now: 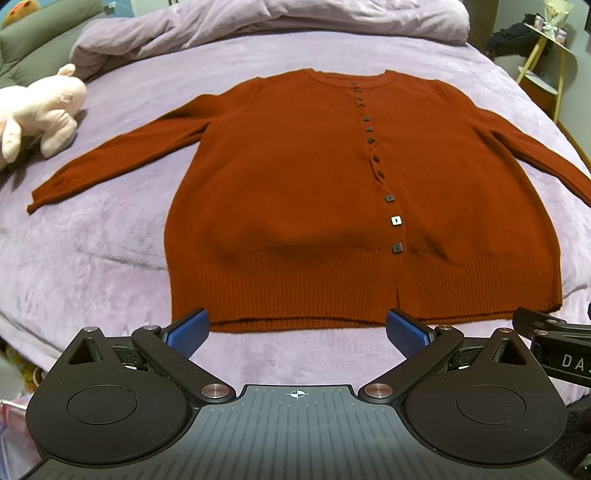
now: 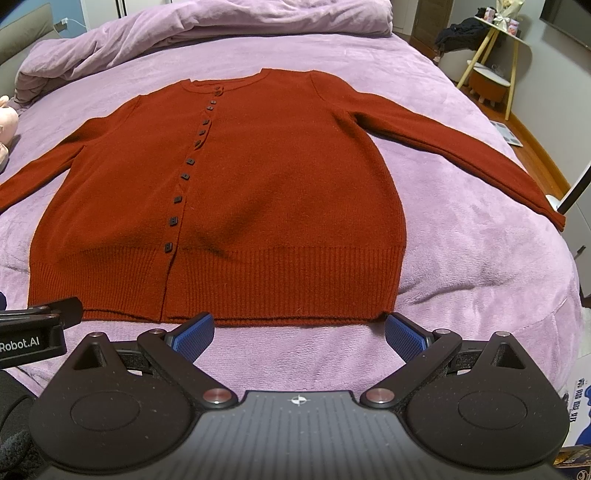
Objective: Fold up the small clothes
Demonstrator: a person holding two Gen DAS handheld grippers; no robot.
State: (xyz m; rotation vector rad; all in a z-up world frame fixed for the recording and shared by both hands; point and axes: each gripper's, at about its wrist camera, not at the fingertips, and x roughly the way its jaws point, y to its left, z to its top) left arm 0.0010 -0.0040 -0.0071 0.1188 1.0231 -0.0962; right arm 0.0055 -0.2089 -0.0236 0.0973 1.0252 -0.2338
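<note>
A rust-red buttoned cardigan (image 1: 295, 192) lies flat and spread on the purple bed cover, front up, both sleeves stretched out to the sides. It also shows in the right wrist view (image 2: 258, 192). My left gripper (image 1: 297, 332) is open and empty, just short of the ribbed hem, left of the button line. My right gripper (image 2: 299, 332) is open and empty, just short of the hem near the cardigan's right corner. Each gripper's body shows at the edge of the other's view.
A pink plush toy (image 1: 40, 110) lies on the bed (image 1: 110, 236) beyond the left sleeve. A bunched purple duvet (image 1: 258, 26) lies at the head of the bed. A small side table with dark items (image 2: 491, 44) stands off the bed at right.
</note>
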